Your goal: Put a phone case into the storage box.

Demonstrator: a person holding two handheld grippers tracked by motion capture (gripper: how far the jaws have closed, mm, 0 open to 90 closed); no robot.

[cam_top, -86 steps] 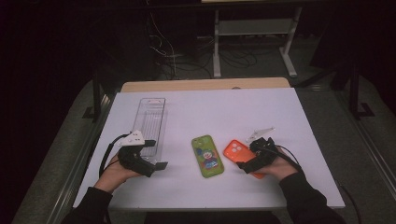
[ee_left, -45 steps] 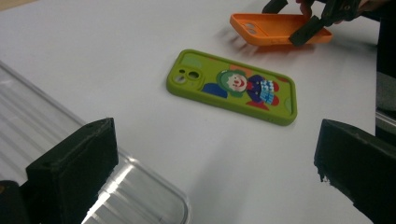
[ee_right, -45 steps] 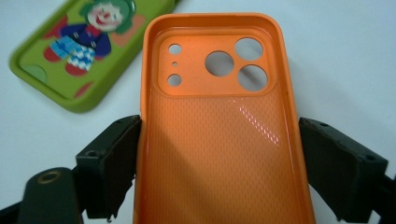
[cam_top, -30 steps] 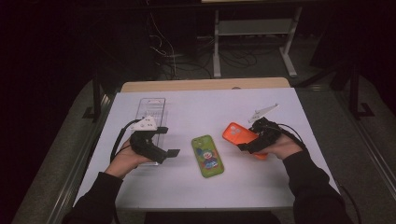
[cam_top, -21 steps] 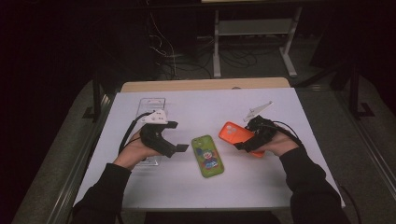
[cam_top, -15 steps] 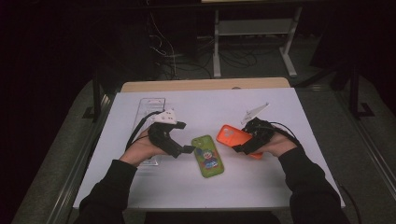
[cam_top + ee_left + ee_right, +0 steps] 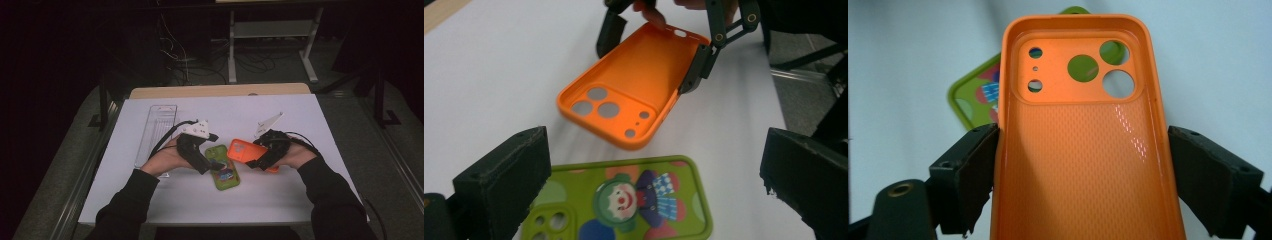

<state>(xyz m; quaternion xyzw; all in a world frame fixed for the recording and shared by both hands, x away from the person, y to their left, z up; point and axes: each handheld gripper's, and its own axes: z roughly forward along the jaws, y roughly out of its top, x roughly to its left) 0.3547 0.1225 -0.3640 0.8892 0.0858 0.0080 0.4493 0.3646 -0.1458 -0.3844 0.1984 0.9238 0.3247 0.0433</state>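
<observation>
My right gripper [image 7: 256,154] [image 7: 1083,150] is shut on an orange phone case [image 7: 241,150] [image 7: 1083,135], one jaw on each long side. The case is held tilted just above the white table [image 7: 280,195], hollow side up, with its camera holes towards the left gripper. A green phone case with a clown picture [image 7: 223,172] [image 7: 624,205] lies flat on the table, and the orange case's far end hangs over it in the right gripper view [image 7: 975,95]. My left gripper [image 7: 209,154] [image 7: 654,155] stands open over the green case's top end, its jaws wide and touching nothing. The orange case [image 7: 629,95] is straight ahead of it.
A clear plastic tray [image 7: 156,131] lies lengthwise at the table's left, just behind the left hand. A wooden strip [image 7: 220,91] borders the far edge. Dark floor, cables and a desk frame [image 7: 270,35] lie beyond the table.
The left gripper has moved right from beside the tray to the green case. The right gripper has lifted the orange case off the table and shifted it slightly left.
</observation>
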